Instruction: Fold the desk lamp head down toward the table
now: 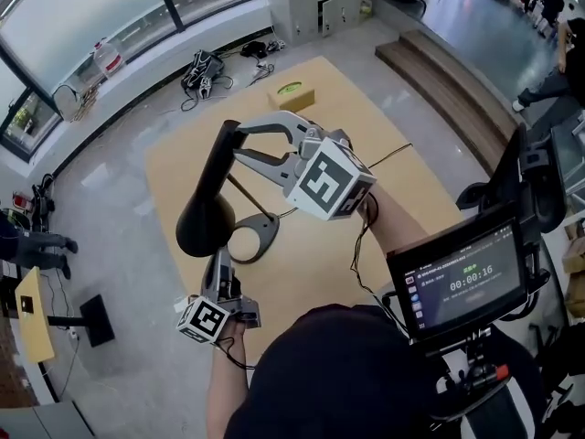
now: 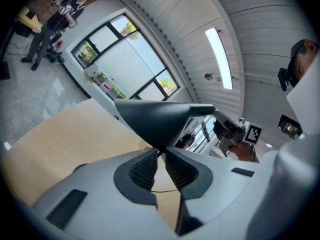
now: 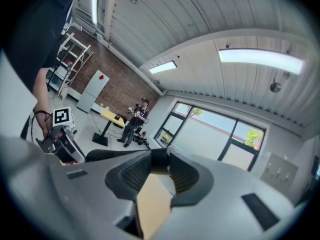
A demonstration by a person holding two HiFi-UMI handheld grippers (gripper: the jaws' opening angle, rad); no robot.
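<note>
A black desk lamp stands on the wooden table [image 1: 393,126], with its ring base [image 1: 253,236] near the middle. Its cone head [image 1: 203,222] hangs low and left of the base, and the neck [image 1: 217,167] rises to an elbow. My right gripper [image 1: 236,141] is shut on that elbow, a black round piece [image 3: 159,159] pinched between the pads. My left gripper [image 1: 219,263] comes from below, shut on the lower edge of the lamp head [image 2: 160,121]. The rim's tip sits between the ribbed pads [image 2: 145,170].
A yellow-green box [image 1: 291,96] lies at the table's far edge. A thin cable [image 1: 388,154] runs across the table to the right. A screen on a stand [image 1: 457,282] sits close at the right. Bags and cords [image 1: 203,69] lie on the floor beyond.
</note>
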